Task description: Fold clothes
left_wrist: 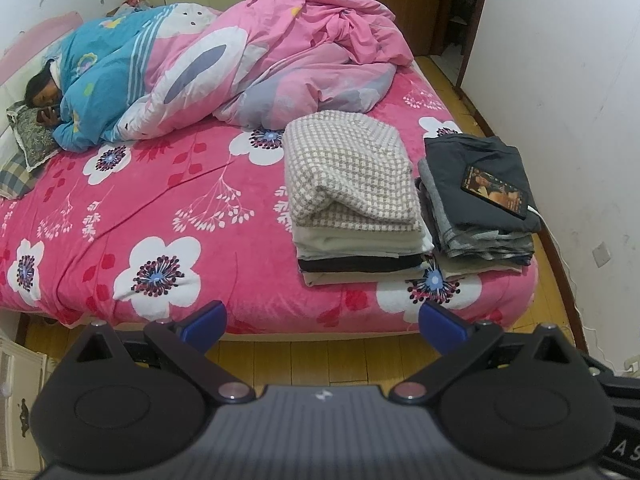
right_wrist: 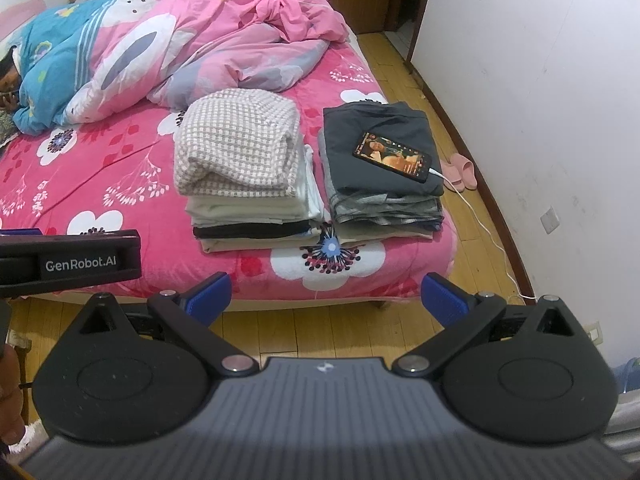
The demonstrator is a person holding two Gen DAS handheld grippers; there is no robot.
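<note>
On the left of the bed [left_wrist: 168,216] a person [left_wrist: 60,92] lies under a big pink quilt [left_wrist: 280,52]. We leave that side alone. Our left gripper [left_wrist: 322,322] and our right gripper [right_wrist: 326,294] both hang off the foot of the bed with their fingers wide open, and they hold nothing.

The clothes are in two neat piles near the right corner of the bed. The checked pile [right_wrist: 244,176] comes first, and the dark pile [right_wrist: 380,176] sits just beside it. A phone [right_wrist: 394,156] with a white cable [right_wrist: 480,224] lies on top of the dark pile.

We see no loose clothes, so the folding looks almost done. If we tidy a pile, we should press softly and keep away from the phone. We see no basket or box here.
</note>
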